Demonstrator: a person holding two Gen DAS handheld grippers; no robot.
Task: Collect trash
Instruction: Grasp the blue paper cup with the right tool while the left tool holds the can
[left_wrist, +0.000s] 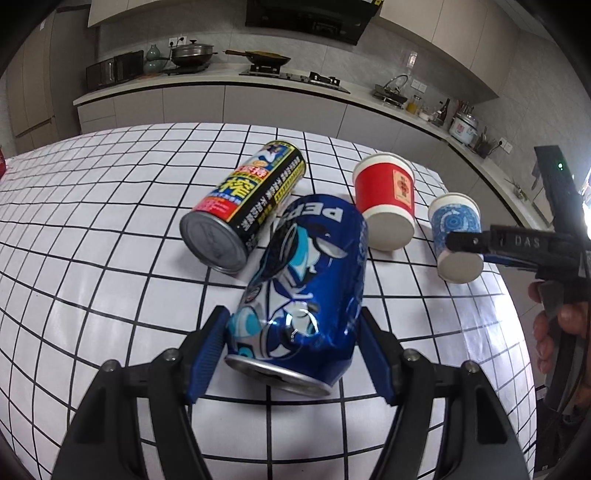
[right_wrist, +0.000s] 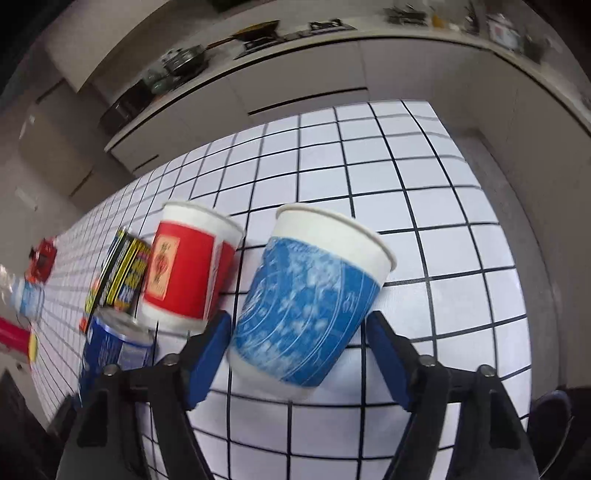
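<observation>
A dented blue Pepsi can (left_wrist: 306, 266) lies on the checked tablecloth (left_wrist: 110, 258) with its top end toward the camera. My left gripper (left_wrist: 293, 317) is shut on it, a blue pad pressed against each side. A blue-patterned paper cup (right_wrist: 310, 306) lies tilted with its base toward the right wrist camera. My right gripper (right_wrist: 299, 317) is shut around its lower half, pads against both sides. In the left wrist view that blue cup (left_wrist: 458, 221) sits at the right, with one black finger (left_wrist: 469, 240) of the right gripper across it.
A yellow-and-black can (left_wrist: 251, 192) lies just behind the Pepsi can, and a red paper cup (left_wrist: 384, 192) lies between the cans and the blue cup. A person's hand (left_wrist: 554, 325) holds the right gripper. The table's right edge (right_wrist: 517, 221) is close. A plastic bottle (right_wrist: 26, 295) and red items lie far left.
</observation>
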